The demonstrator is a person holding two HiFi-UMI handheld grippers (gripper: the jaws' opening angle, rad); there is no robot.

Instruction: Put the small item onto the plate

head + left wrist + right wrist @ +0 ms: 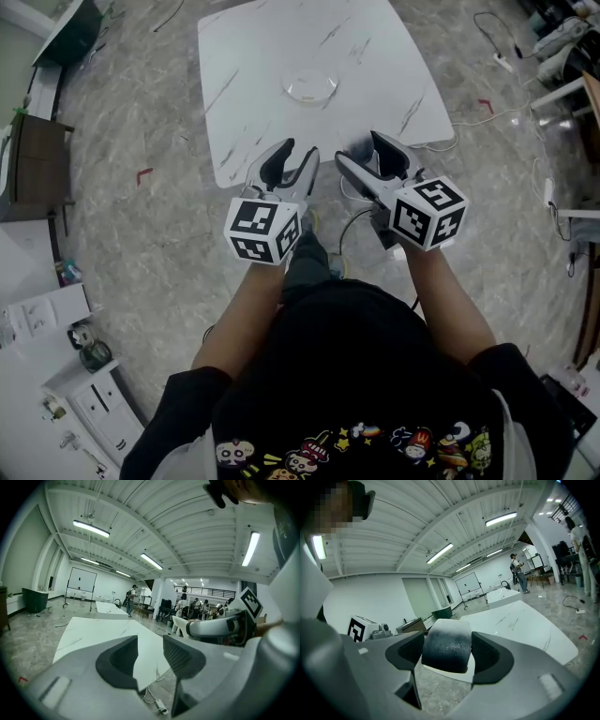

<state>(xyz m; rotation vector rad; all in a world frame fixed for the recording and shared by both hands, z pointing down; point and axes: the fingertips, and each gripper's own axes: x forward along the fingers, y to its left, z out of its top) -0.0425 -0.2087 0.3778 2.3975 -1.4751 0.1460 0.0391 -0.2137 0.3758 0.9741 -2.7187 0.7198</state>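
Observation:
A clear glass plate lies on the white marble table, toward its near side. My right gripper hovers at the table's near edge, shut on a small dark grey-black rounded item that fills the gap between the jaws. My left gripper floats beside it on the left, open, with nothing in its narrow gap. From the left gripper view the table top stretches ahead and the right gripper shows at the right. The plate does not show in either gripper view.
Cables and a power strip lie on the marbled floor under the table's near edge. White cabinets stand at the lower left and a dark desk at the left. People stand far off by another table.

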